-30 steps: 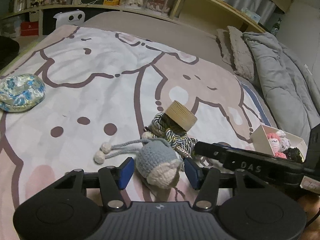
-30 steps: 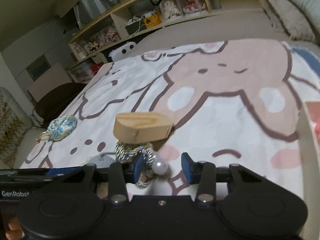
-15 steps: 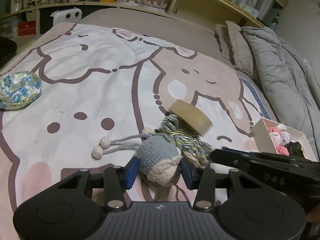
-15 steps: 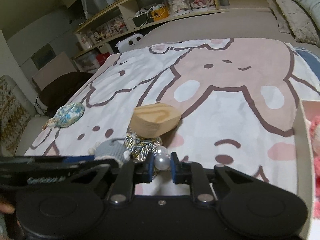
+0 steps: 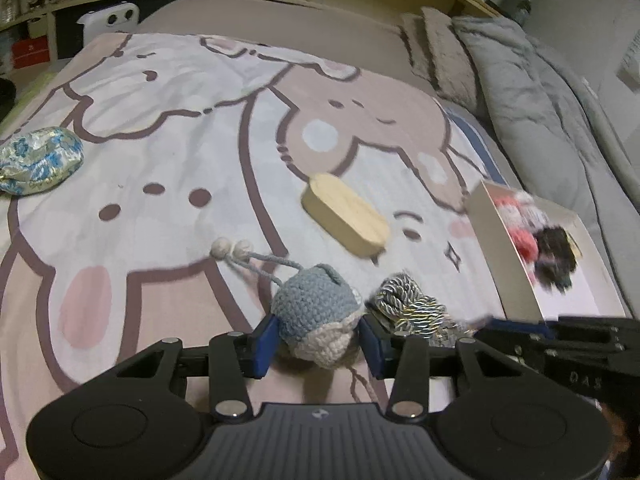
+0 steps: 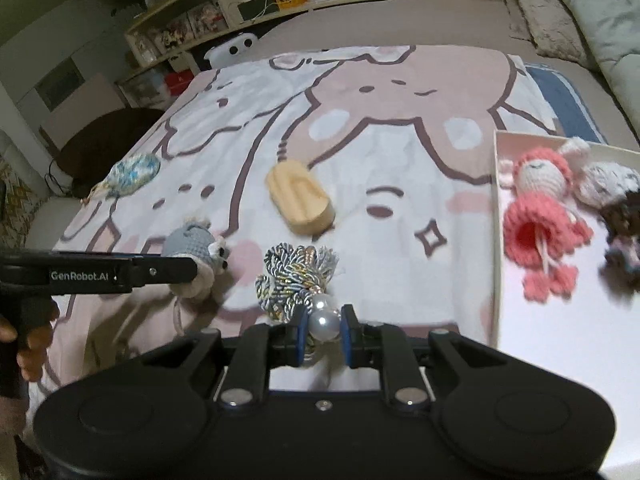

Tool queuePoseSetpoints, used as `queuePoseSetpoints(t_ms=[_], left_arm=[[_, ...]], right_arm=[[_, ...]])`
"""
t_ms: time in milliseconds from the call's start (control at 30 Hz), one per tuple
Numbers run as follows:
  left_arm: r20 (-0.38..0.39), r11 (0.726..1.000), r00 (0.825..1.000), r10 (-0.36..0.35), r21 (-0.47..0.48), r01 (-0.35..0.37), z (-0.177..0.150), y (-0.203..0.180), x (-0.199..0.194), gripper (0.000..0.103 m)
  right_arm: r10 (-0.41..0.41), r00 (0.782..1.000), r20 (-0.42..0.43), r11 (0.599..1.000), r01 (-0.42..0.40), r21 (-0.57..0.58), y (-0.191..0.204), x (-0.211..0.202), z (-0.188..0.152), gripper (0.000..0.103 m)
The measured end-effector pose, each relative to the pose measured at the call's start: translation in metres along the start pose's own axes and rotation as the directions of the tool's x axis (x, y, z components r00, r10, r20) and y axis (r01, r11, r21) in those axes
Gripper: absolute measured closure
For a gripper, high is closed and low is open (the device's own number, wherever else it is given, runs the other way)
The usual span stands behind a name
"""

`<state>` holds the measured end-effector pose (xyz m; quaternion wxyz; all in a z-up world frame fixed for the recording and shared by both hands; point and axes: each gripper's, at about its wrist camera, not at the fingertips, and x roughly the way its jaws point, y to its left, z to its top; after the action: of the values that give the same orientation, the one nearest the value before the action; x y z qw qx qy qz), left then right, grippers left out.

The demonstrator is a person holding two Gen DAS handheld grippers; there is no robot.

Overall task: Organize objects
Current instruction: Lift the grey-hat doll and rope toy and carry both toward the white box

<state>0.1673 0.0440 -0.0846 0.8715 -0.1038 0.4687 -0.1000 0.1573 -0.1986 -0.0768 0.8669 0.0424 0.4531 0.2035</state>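
The left gripper [image 5: 318, 338] now holds the crocheted toy [image 5: 314, 318] between its blue pads; one second ago the pads stood open on both sides of it. The toy is grey-blue on top and cream below, and its two strings with small balls [image 5: 232, 249] trail over the blanket [image 5: 168, 128]. The right gripper [image 6: 324, 330] is now closed on the pearl bead [image 6: 323, 322] of the rope tassel [image 6: 296, 276]; one second ago its pads were apart with the bead between them. The wooden block [image 5: 344, 214], which earlier leaned on top of the tassel, now appears apart from it, tilted and blurred, further up the blanket. Whether it touches the blanket, I cannot tell. The tassel hangs from the right gripper, just beside the toy.

On the right side of the bed stands a white box [image 6: 496, 216] without a lid. Inside it lies a pink knitted doll [image 6: 538, 204] near the left wall, and beside it a white and grey doll [image 6: 608, 184] and a dark one [image 6: 624, 216], which is blurred. The near part of the box floor is bare.

A blue flowered pouch [image 5: 38, 164] lies well apart on the left side of the blanket.
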Motion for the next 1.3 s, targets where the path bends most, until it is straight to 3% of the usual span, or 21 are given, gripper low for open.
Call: queuePoseSetpoints(t_ms=[67,100,300,533,800,1067,1233,1300], left_arm=[[-0.008,1.000,1.000,0.003,0.011,-0.003,-0.003,-0.004,0.000,0.057],[-0.010,1.000,1.000,0.005,0.013,-0.005,-0.004,-0.006,0.001,0.057],[-0.018,1.000,1.000,0.015,-0.017,-0.015,-0.001,-0.008,0.012,0.055],[-0.006,0.993,1.000,0.009,-0.114,-0.010,0.005,-0.004,0.023,0.042],[0.001,0.978,1.000,-0.012,-0.208,0.012,0.008,0.001,0.039,0.033],[0.030,0.922,0.996,-0.087,-0.377,0.092,0.005,0.016,0.049,0.034],[0.032,0.913,0.991,-0.133,-0.385,0.135,0.003,0.016,0.054,0.051],[0.024,0.916,0.990,-0.140,-0.376,0.139,0.002,0.014,0.055,0.051]], right_arm=[[-0.016,1.000,0.026,1.000,0.016,-0.016,0.002,0.003,-0.002,0.053],[-0.028,0.999,0.032,0.999,0.029,-0.029,0.003,0.005,-0.001,0.052],[0.001,0.999,0.036,0.996,0.002,-0.084,0.010,0.023,0.004,0.052],[-0.025,1.000,0.000,0.980,0.025,-0.199,0.027,0.047,0.002,0.049],[-0.037,0.999,-0.017,0.973,0.032,-0.227,0.031,0.052,0.001,0.054],[-0.039,0.999,-0.023,0.973,0.033,-0.230,0.031,0.053,0.002,0.055],[-0.039,0.999,-0.023,0.972,0.033,-0.231,0.031,0.053,0.002,0.055],[-0.039,0.999,-0.023,0.973,0.033,-0.228,0.031,0.053,0.002,0.056]])
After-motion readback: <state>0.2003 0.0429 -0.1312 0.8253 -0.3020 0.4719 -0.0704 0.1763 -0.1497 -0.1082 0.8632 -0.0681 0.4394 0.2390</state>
